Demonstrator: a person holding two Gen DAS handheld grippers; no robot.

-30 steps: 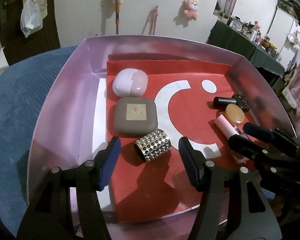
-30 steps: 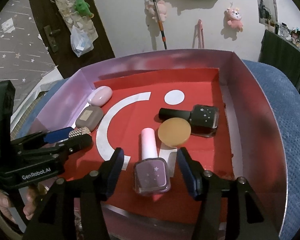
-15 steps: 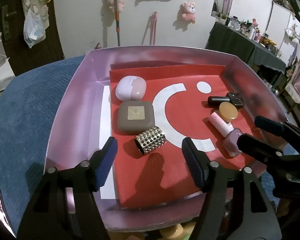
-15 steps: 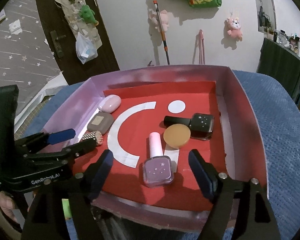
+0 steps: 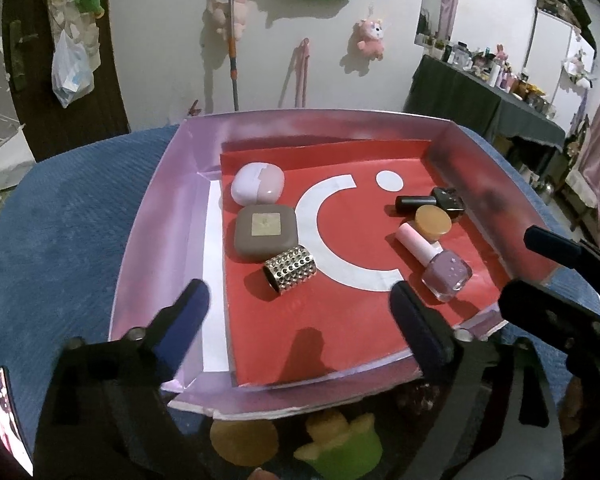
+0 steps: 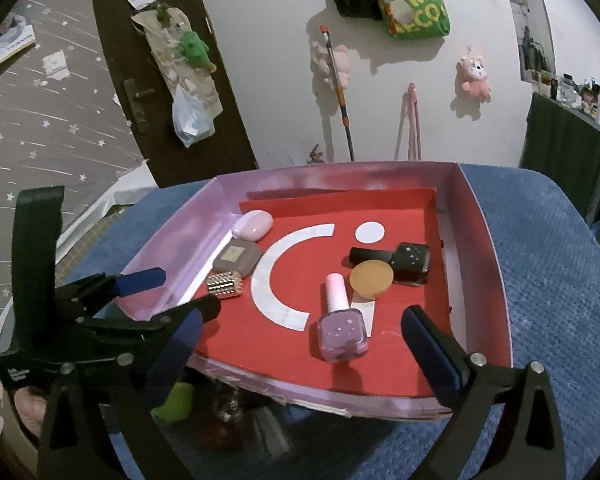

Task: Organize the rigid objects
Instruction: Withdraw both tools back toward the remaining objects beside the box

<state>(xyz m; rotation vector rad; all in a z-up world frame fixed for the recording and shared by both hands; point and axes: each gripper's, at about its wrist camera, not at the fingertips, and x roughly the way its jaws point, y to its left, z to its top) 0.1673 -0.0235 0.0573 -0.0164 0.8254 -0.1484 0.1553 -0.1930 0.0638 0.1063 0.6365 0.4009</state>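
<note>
While both grippers hang over the near edge of a pink-walled box (image 5: 162,216), its red liner shows only a white arc and dot, no readable words. Behind, a green bag (image 6: 418,6) on the wall reads partly "ME… ECO…"; rest hidden. L gripper (image 5: 300,312) has just been opening, jaws wide, nothing btwn them; studded cylinder (image 5: 290,269) lies ahead, long axis running lower left to upper right. R gripper (image 6: 300,334), jaws also just opened wide, grips nothing; lilac polish bottle (image 6: 342,330) lies flat btwn and just ahead of the tips, pink cap pointing away. Black polish bottle (image 6: 410,262) lies crosswise, cap to the left, touching an amber disc (image 6: 371,279).
</note>
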